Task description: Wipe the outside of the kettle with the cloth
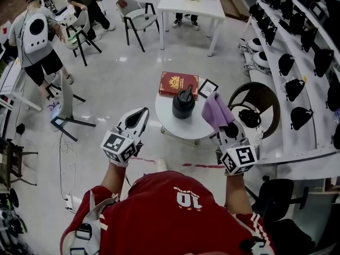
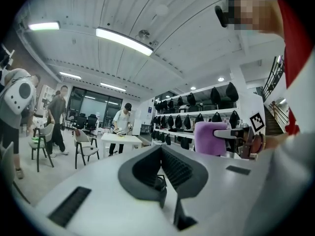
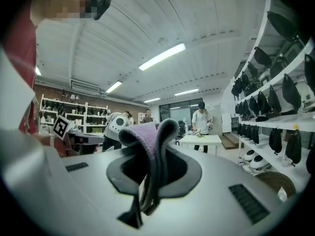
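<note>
The right gripper is raised, its jaws clamped on the purple cloth. The left gripper has its jaws together and empty. The black kettle stands untouched on the round white table. Wiping has not started; the cloth likely needs lowering onto the kettle's side next.

A pale, glossy floor lies under a ribbed white ceiling lit by long strip lights. At the far end a white table stands with a grey chair to its left, and dark windows lie beyond. Along the right wall, white shelves carry rows of black bags.
</note>
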`<state>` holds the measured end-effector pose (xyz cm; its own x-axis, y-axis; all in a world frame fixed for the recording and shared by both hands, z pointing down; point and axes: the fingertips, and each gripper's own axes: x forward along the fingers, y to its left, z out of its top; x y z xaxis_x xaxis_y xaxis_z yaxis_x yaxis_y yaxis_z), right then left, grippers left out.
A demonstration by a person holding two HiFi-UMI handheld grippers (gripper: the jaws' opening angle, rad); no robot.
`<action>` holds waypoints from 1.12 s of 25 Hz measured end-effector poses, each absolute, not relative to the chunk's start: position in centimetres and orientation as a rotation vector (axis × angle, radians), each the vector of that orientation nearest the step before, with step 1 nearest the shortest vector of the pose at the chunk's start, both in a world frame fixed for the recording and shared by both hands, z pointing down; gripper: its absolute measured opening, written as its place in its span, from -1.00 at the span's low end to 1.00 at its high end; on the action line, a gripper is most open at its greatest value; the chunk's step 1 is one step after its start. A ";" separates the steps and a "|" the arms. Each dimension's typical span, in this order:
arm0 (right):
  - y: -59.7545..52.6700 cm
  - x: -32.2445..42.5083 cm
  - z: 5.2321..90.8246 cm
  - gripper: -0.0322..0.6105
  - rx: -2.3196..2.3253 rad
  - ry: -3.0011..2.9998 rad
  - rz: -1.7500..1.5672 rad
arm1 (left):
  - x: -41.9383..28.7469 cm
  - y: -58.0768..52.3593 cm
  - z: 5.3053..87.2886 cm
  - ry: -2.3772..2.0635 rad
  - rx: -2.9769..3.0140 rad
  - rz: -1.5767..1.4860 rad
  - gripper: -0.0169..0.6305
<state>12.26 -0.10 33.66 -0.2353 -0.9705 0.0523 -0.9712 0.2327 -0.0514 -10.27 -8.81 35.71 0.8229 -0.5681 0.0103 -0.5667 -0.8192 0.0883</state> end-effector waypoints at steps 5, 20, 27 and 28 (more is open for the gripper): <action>-2.9 11.7 33.9 -0.75 1.966 -2.418 0.114 | -10.8 -12.2 36.1 -0.876 2.923 -0.030 -0.92; -7.9 11.3 37.0 -0.75 2.010 -2.237 0.188 | -12.2 -18.3 38.7 -0.804 2.880 -0.048 -0.92; -9.7 12.5 37.9 -0.75 2.040 -2.195 0.229 | -11.9 -19.6 39.2 -0.788 2.876 -0.032 -0.92; -10.0 12.7 37.9 -0.75 2.044 -2.197 0.232 | -11.7 -19.7 39.0 -0.790 2.879 -0.027 -0.92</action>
